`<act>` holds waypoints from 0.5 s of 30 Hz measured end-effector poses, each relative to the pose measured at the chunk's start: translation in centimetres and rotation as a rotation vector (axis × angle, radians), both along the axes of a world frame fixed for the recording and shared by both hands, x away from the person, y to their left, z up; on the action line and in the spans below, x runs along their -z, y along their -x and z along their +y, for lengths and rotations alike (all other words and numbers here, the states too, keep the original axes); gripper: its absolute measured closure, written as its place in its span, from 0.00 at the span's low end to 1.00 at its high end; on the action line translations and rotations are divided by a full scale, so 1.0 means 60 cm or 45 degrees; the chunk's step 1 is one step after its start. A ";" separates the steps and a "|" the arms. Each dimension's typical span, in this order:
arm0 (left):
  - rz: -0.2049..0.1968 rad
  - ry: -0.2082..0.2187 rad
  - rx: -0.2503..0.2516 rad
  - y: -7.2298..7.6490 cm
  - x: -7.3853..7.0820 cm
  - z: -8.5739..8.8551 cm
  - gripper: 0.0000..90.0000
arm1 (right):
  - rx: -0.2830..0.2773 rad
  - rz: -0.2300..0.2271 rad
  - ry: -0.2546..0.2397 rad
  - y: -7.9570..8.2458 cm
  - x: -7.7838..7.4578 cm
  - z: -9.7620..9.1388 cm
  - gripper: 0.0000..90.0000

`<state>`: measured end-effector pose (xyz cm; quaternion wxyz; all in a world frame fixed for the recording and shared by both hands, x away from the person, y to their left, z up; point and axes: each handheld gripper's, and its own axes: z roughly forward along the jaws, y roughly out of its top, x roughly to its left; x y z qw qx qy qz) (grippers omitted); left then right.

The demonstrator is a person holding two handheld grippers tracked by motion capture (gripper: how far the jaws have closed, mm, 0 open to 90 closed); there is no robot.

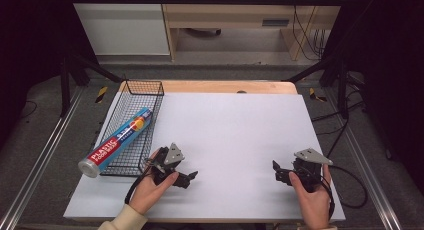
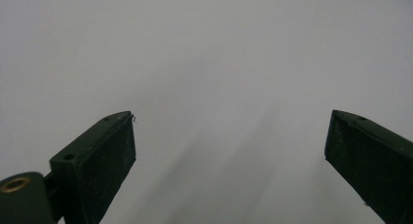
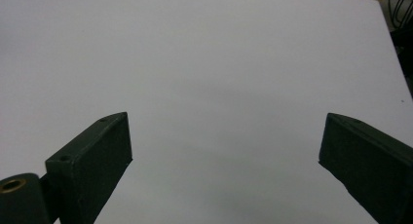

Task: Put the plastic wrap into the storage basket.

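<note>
While the roll of plastic food wrap (image 1: 116, 142) lay slantwise in the black wire basket (image 1: 145, 86) at the table's left edge, its capped near end poking out over the basket's front rim, it probably sat there as the thing to be fetched. The left gripper (image 1: 186, 178) rested just beside the basket and the right gripper (image 1: 278, 173) well apart, both with jaws spread wide and empty above the bare white tabletop (image 1: 235, 125). The basket's wire wall stood between the left gripper and the roll.

Counter (image 1: 235, 125) white on top, bare wood strip along the far edge. Black wire basket (image 1: 131, 121) at left holds a roll (image 1: 117, 141) banded blue and red, white lettering, silver end cap. Both claws black, grey top plates.
</note>
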<state>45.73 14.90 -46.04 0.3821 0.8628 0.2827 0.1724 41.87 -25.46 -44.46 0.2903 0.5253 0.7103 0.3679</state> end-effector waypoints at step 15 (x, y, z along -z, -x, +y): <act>-0.042 0.028 -0.038 0.024 0.025 0.029 0.05 | -0.079 -0.026 -0.001 0.009 0.036 -0.011 0.07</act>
